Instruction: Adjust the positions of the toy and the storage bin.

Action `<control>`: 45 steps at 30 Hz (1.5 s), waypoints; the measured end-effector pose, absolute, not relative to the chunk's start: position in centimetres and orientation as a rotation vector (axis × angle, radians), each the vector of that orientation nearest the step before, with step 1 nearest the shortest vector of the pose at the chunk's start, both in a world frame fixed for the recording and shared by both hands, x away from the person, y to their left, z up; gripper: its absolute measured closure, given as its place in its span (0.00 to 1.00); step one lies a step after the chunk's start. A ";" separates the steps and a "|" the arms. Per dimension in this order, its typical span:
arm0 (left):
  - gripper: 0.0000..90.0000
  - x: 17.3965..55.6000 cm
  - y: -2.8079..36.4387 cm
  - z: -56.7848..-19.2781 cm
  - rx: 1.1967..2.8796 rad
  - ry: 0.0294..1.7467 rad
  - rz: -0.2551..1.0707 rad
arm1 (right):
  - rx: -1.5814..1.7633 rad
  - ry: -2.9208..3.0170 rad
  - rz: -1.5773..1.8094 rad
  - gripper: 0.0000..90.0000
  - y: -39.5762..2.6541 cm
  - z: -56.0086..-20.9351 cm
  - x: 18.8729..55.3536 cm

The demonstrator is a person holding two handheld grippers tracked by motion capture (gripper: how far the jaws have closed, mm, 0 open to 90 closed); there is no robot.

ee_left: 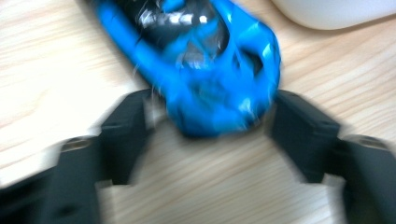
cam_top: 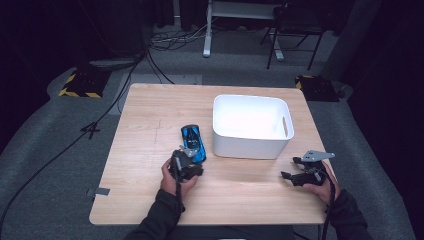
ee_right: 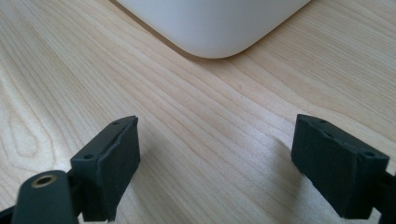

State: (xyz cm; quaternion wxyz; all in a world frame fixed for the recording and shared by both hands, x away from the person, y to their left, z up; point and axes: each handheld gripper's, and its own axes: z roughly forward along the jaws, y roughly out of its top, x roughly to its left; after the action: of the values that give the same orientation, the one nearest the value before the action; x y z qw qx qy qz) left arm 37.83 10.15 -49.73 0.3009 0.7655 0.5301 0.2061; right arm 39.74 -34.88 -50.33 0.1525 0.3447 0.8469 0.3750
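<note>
Your left gripper (ee_left: 212,126) clamps the tail of the blue car (ee_left: 196,60), which sits at nine o'clock of the white bin (cam_top: 252,125); your right gripper (ee_right: 215,158) rests open. So shallow a bite could let it slip free when lifted.

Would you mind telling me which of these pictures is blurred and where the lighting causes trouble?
Left gripper view: motion blur smears the blue toy car and the jaws. Right gripper view: sharp, wood grain crisp. High view: the white bin glares, the room behind is dark.
</note>
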 end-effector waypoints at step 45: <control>0.15 39.5 5.4 -50.1 1.896 1.629 0.615 | 0.975 2.436 1.077 0.17 -34.9 -50.3 39.8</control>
State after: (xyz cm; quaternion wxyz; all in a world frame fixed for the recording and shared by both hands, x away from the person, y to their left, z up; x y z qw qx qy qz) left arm 39.53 5.42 -50.07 0.2797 0.7071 0.6076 0.2292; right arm 39.77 -34.95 -50.34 0.1521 0.3399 0.8489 0.3752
